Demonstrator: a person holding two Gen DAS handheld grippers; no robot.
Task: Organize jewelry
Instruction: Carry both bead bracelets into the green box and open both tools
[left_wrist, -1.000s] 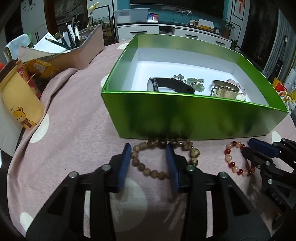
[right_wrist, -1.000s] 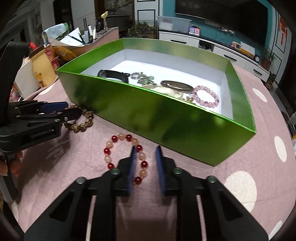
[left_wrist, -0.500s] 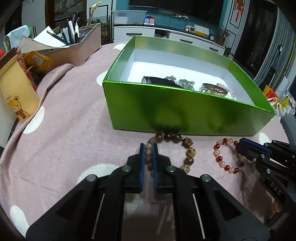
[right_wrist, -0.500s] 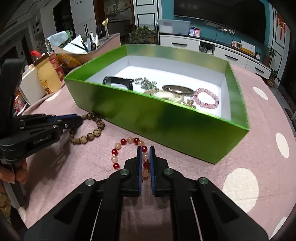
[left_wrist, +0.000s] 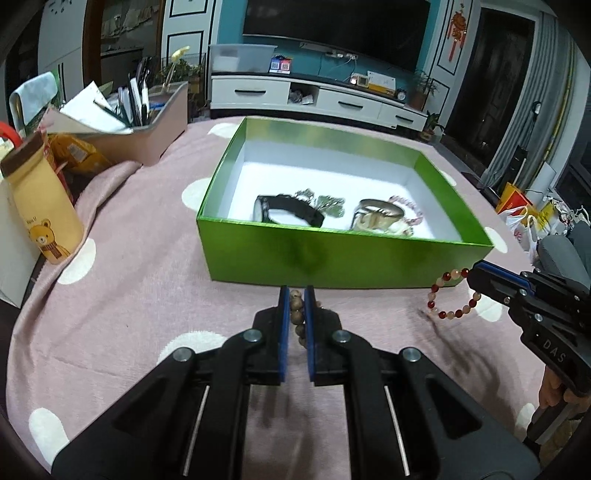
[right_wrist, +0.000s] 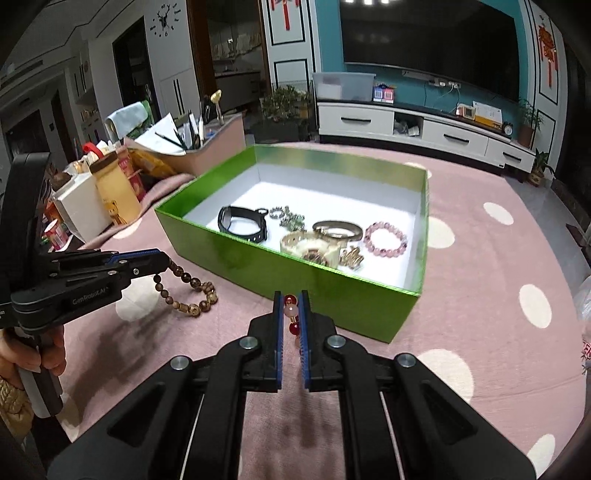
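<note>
My left gripper (left_wrist: 296, 295) is shut on a brown wooden bead bracelet (left_wrist: 296, 317) and holds it above the pink cloth; the bracelet hangs from it in the right wrist view (right_wrist: 188, 291). My right gripper (right_wrist: 288, 299) is shut on a red and peach bead bracelet (right_wrist: 291, 314), which dangles in the left wrist view (left_wrist: 448, 295). Both are just in front of the green box (left_wrist: 332, 258). In the box lie a black watch (right_wrist: 242, 223), a pink bead bracelet (right_wrist: 386, 238), a metal bangle (right_wrist: 338, 229) and other pieces.
A pink dotted cloth (left_wrist: 129, 258) covers the table. At the left stand a yellow bear bottle (left_wrist: 42, 206), a pink organizer with pens (left_wrist: 147, 125) and snack packs. A white box (right_wrist: 79, 206) sits at the table's left edge.
Both grippers went from open to shut on their bracelets and have lifted them off the cloth; the view now sits higher and farther from the box.
</note>
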